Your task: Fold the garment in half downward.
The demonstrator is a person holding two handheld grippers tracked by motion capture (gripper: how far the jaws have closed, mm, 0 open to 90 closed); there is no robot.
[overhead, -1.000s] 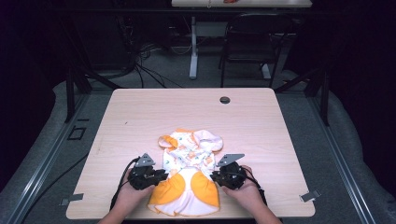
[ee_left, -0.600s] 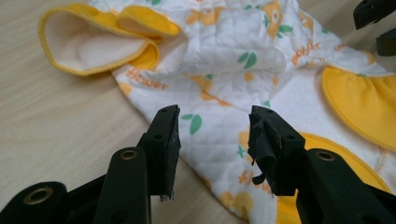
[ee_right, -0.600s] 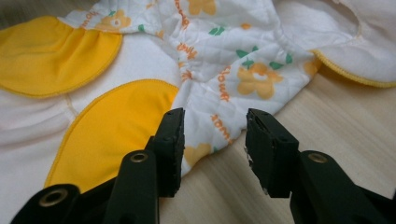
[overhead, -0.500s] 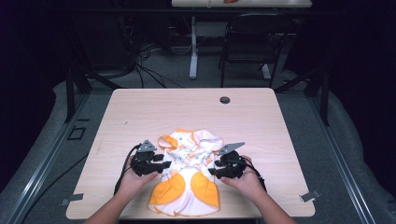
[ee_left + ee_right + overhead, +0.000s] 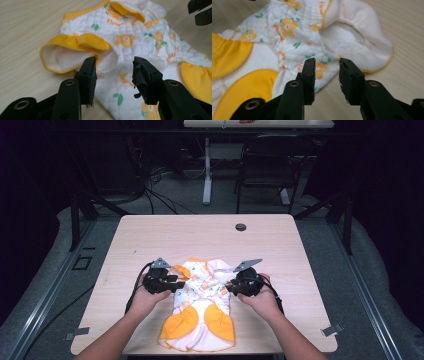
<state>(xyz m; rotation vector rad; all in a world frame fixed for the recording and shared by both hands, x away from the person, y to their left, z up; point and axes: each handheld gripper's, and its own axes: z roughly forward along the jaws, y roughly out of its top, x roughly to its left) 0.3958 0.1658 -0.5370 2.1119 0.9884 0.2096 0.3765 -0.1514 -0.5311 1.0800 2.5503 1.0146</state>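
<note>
A small white quilted garment (image 5: 202, 305) with orange flower print and yellow-orange trim lies on the wooden table (image 5: 280, 250), its orange-panelled end toward the front edge. My left gripper (image 5: 176, 281) sits at its left side, by a yellow-edged sleeve (image 5: 72, 47). Its jaws (image 5: 114, 72) are open and have just been closing, with cloth below them but nothing pinched. My right gripper (image 5: 231, 287) is at the garment's right side near a white sleeve opening (image 5: 359, 42). Its jaws (image 5: 326, 72) are also open, narrower, and have just been closing, with no cloth between the pads.
A black round grommet (image 5: 240, 227) is set in the table near its far edge. Metal brackets (image 5: 332, 330) sit at the front corners. A chair (image 5: 270, 165) and desk legs stand on the floor behind the table. Bare wood surrounds the garment.
Both hands have moved away from the front edge, from the orange lower part up to the garment's middle by the sleeves. Both grippers' jaws stand wider than a second ago.
</note>
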